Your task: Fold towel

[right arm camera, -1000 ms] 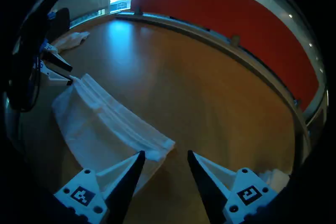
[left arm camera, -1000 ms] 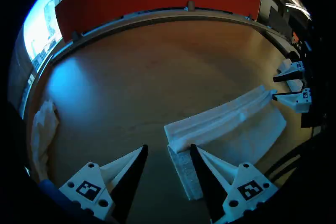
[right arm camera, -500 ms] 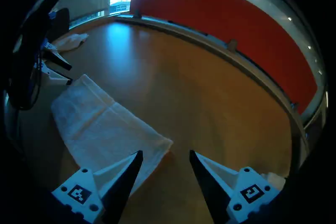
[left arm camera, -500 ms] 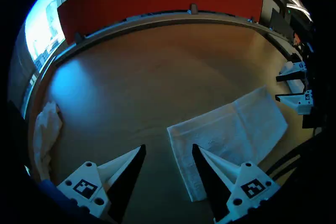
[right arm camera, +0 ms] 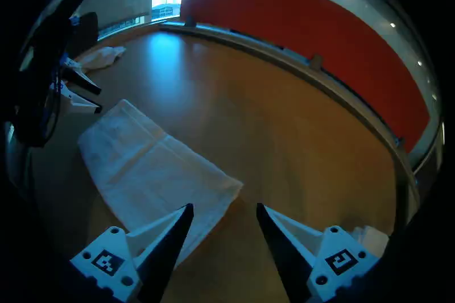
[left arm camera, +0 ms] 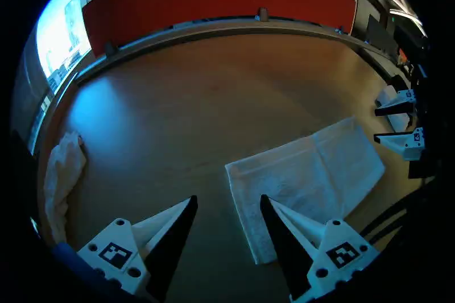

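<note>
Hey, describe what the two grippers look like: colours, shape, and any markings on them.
The two match. The left gripper and the right gripper each have two white wedge-shaped fingers that taper to a point, with black inner faces. Each finger carries a square black-and-white marker near its base, beside small round holes.

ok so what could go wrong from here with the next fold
1. The towel looks layered, and the left gripper sits open by its near corner: a shallow pinch might catch just the top layer, so the fold peels apart.
2. The table looks smooth, so nudging an edge may slide the towel rather than lift it.
3. The right gripper is open at the opposite end; uneven lifts could skew the fold.
</note>
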A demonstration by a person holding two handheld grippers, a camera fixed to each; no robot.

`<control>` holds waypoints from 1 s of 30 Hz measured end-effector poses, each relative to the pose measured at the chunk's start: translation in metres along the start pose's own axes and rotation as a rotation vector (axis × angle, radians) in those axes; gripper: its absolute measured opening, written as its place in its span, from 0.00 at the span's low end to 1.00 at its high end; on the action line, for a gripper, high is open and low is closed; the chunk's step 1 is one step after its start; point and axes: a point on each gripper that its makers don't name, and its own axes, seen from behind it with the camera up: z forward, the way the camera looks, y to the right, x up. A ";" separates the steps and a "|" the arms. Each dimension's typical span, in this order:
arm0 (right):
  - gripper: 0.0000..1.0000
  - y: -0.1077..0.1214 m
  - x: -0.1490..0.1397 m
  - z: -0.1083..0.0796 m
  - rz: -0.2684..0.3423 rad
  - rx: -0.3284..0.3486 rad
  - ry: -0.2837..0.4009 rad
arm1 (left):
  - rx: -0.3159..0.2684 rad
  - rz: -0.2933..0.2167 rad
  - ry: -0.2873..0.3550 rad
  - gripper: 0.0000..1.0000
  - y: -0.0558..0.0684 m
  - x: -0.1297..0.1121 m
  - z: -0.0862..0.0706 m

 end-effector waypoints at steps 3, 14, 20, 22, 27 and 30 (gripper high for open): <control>0.85 -0.003 -0.005 -0.004 0.000 0.002 -0.003 | -0.001 -0.008 -0.003 0.81 0.001 -0.006 -0.003; 0.85 -0.022 -0.026 -0.020 0.025 0.008 -0.013 | -0.004 -0.032 -0.020 0.81 0.008 -0.035 -0.017; 0.85 -0.031 -0.035 -0.029 0.035 0.009 -0.019 | -0.004 -0.039 -0.026 0.81 0.011 -0.048 -0.025; 0.85 -0.033 -0.038 -0.032 0.038 0.009 -0.020 | -0.004 -0.041 -0.025 0.81 0.012 -0.051 -0.028; 0.85 -0.035 -0.044 -0.037 0.040 0.008 -0.024 | -0.003 -0.044 -0.027 0.81 0.011 -0.058 -0.032; 0.85 -0.036 -0.046 -0.038 0.037 0.010 -0.024 | 0.004 -0.047 -0.029 0.81 0.010 -0.061 -0.034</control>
